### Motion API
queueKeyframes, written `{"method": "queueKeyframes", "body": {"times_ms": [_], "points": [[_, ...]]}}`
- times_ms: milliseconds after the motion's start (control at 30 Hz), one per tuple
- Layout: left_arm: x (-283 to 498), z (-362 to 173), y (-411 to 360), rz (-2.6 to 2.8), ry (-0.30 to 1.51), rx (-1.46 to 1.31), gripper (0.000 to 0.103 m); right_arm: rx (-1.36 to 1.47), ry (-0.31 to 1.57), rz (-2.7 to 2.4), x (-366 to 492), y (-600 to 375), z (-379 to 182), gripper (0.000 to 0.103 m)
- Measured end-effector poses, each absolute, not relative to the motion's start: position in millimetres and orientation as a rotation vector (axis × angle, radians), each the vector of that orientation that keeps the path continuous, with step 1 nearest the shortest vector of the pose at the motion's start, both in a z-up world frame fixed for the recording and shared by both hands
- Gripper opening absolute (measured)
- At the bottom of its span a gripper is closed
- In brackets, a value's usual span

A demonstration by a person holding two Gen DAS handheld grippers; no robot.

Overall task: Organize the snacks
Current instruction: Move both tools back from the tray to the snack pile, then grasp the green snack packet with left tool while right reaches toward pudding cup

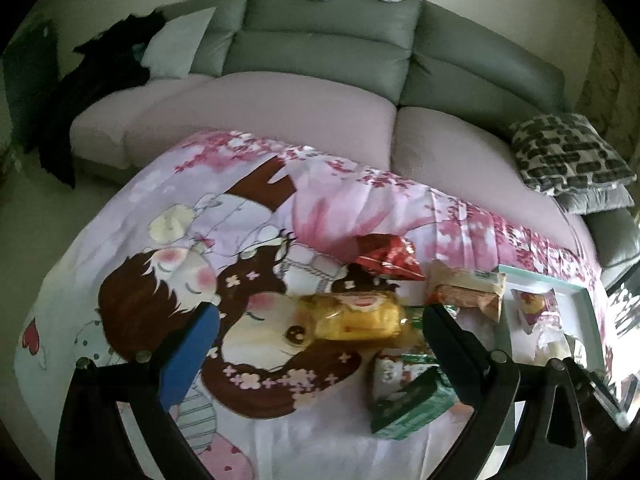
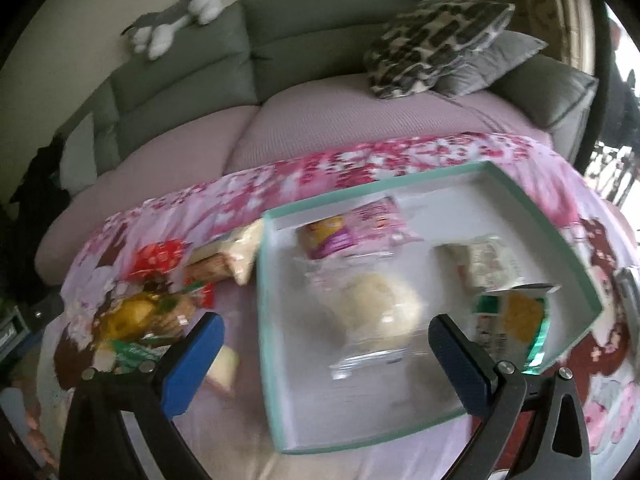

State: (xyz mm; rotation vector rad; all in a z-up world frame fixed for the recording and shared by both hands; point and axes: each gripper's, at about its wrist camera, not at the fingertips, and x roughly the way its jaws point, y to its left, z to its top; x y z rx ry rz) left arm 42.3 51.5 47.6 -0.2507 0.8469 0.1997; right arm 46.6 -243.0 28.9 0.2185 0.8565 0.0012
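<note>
both grippers hang empty with fingers spread wide. the right gripper hovers over the teal-rimmed tray, which sits toward the right edge of the cartoon-print cloth and already holds a clear-wrapped pale bun, a pink packet, a white packet and a green-and-yellow packet. the left gripper faces the unsorted pile just left of the tray: a yellow bag, red bag and green box. sorting looks midway; the next move likely calls for closing on the yellow bag.
</note>
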Motion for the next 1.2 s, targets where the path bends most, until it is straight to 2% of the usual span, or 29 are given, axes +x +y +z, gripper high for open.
{"method": "queueKeyframes", "body": {"times_ms": [333,567,767,1200], "points": [[39.8,25.0,83.0,0.208,0.945,-0.38,0.101,0.182,0.922,0.184,47.7,-183.8,17.7,0.101],[43.5,13.5,73.1,0.144,1.0,-0.381,0.101,0.181,1.008,0.25,49.8,-171.2,0.1,0.078],[46.9,11.2,52.5,0.042,1.029,-0.386,0.101,0.184,1.038,0.276,53.4,-167.6,-8.4,0.067],[58.3,-5.3,1.8,-0.141,1.122,-0.32,0.101,0.158,1.096,0.29,56.2,-162.1,-22.0,0.064]]}}
